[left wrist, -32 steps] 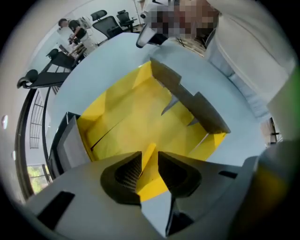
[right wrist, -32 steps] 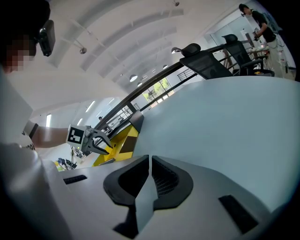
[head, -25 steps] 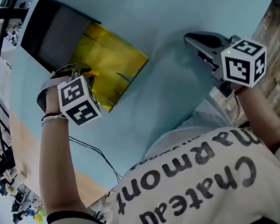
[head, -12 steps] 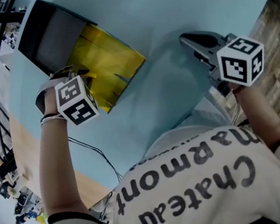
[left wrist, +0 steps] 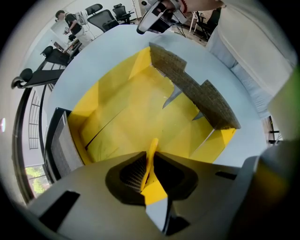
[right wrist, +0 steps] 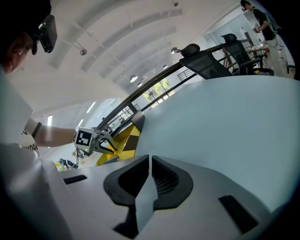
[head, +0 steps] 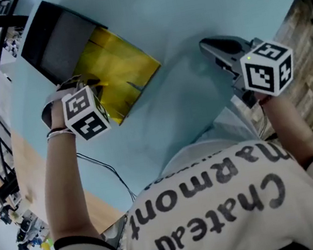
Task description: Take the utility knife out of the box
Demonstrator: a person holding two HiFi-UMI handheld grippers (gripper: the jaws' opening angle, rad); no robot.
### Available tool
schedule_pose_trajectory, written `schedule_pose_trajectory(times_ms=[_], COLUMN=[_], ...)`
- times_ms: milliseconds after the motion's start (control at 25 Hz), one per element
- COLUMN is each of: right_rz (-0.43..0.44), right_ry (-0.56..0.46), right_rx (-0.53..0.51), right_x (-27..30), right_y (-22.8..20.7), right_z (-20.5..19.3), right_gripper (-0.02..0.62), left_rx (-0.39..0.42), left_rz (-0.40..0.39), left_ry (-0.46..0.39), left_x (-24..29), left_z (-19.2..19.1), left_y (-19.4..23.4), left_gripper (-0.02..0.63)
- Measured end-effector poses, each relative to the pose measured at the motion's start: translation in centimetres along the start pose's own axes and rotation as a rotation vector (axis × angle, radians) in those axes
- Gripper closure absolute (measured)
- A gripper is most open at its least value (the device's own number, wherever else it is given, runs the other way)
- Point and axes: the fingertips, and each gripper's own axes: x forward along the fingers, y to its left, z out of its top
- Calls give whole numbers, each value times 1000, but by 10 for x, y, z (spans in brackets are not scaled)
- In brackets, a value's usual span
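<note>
An open yellow box [head: 121, 71] with a black lid [head: 59, 40] lies at the back left of the light blue table [head: 184, 4]. My left gripper [head: 93, 85] points straight down at the box's near edge. Its jaws have just been closing, and in the left gripper view [left wrist: 149, 161] they pinch a thin yellow flap [left wrist: 152, 149] of the box. The yellow inside of the box [left wrist: 131, 117] shows folds and a brown cardboard wall [left wrist: 197, 91]; I cannot make out a utility knife. My right gripper [head: 210, 46] hovers over the table at the right, shut [right wrist: 150, 173] and holding nothing.
The person's shirt and arms fill the lower head view. A wooden strip [head: 31, 178] and cables [head: 108, 171] run along the table's left edge. Office chairs [right wrist: 234, 54] and a black rail [right wrist: 154, 77] stand beyond the table's far side.
</note>
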Motion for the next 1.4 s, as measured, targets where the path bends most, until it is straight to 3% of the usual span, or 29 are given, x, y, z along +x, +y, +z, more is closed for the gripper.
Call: schedule_pose_trajectory(times_ms=[320, 920, 1000, 1200, 1400], right_rz=[-9, 1, 5, 23, 48], right_ry=[-15, -38, -43, -33, -21], right_rx=[-2, -54, -65, -83, -97], right_x=[-16, -56, -59, -65, -58], right_y=[1, 10, 14, 25, 39], right_z=[-6, -15, -15, -27, -31], right_gripper=[551, 551, 551, 551, 551], left_rx=[-11, -401, -478, -800, -1045], left_rz=[85, 335, 375, 423, 517], left_ry=[-60, -376, -431, -645, -852], left_x=[-8, -61, -72, -97, -129], left_z=[16, 52, 55, 58, 54], left_y=[8, 35, 39, 38, 38], left_gripper=[577, 578, 578, 578, 580])
